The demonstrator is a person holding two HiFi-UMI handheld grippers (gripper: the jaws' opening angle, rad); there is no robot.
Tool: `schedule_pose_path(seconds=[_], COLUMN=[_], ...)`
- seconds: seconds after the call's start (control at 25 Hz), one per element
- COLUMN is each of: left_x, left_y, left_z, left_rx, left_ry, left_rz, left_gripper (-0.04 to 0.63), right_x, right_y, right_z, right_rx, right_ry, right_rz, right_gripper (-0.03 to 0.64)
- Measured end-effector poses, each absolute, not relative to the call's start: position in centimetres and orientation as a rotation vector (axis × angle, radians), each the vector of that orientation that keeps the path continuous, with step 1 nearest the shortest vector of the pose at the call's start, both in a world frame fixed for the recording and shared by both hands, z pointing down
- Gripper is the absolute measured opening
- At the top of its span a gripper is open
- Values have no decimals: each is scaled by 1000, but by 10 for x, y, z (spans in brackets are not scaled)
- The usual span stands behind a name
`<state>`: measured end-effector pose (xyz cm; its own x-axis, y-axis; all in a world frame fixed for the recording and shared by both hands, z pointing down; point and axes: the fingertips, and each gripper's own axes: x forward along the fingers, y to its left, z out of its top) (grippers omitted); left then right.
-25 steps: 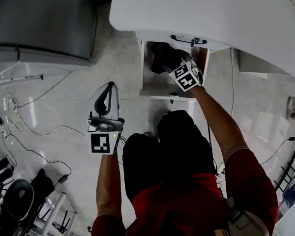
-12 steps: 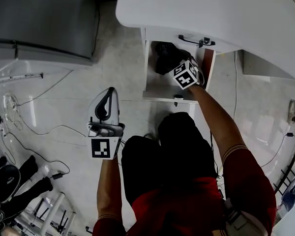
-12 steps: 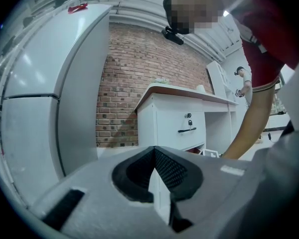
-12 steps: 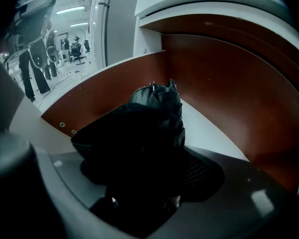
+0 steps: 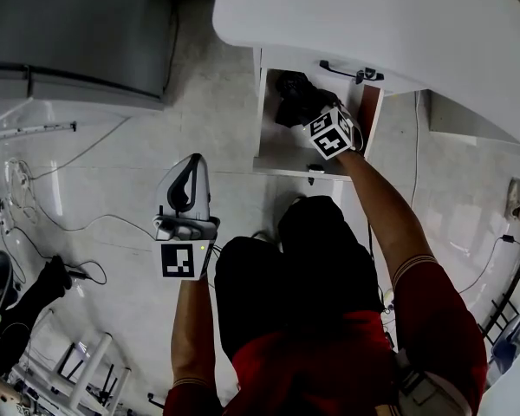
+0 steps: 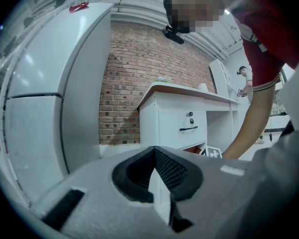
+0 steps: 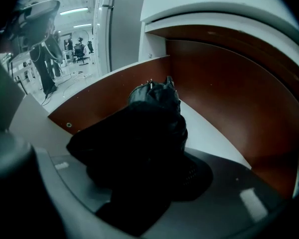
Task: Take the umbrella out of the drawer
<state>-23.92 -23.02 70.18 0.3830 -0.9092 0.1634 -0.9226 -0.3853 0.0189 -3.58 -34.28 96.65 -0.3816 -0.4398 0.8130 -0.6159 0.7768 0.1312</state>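
Note:
A folded black umbrella (image 7: 149, 128) lies in the open lower drawer (image 5: 299, 170) of a white cabinet; its dark bundle (image 5: 291, 102) shows in the head view too. My right gripper (image 5: 308, 115) reaches steeply down into the drawer. Its jaws are closing, and the umbrella fills the gap between them in the right gripper view (image 7: 144, 183). My left gripper (image 5: 191, 165) hangs over the floor, well left of the drawer, pointing roughly level. Its pads (image 6: 167, 168) meet with nothing between them.
The white counter (image 5: 399, 16) overhangs the drawer, and a shut drawer with a black handle (image 5: 351, 70) sits above it. A grey fridge (image 5: 69, 33) stands at the left. Cables (image 5: 35, 219) and dark gear (image 5: 17, 306) lie on the tiled floor.
My right gripper has sunk a little deeper into the drawer, onto the umbrella. The left gripper has barely shifted. The dark gear at the lower left has moved.

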Motion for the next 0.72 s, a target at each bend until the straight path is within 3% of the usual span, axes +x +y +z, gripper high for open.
schedule_pose_path(seconds=[0.72], left_x=[-238], left_y=[-216], left_z=[629], left_rx=[2495], left_ry=[-1643], left_rz=[206], left_gripper=[6], right_x=[-69], right_y=[-304], right_z=[841], right_rx=[670], right_ry=[-2186], right_rz=[-23], right_gripper=[252])
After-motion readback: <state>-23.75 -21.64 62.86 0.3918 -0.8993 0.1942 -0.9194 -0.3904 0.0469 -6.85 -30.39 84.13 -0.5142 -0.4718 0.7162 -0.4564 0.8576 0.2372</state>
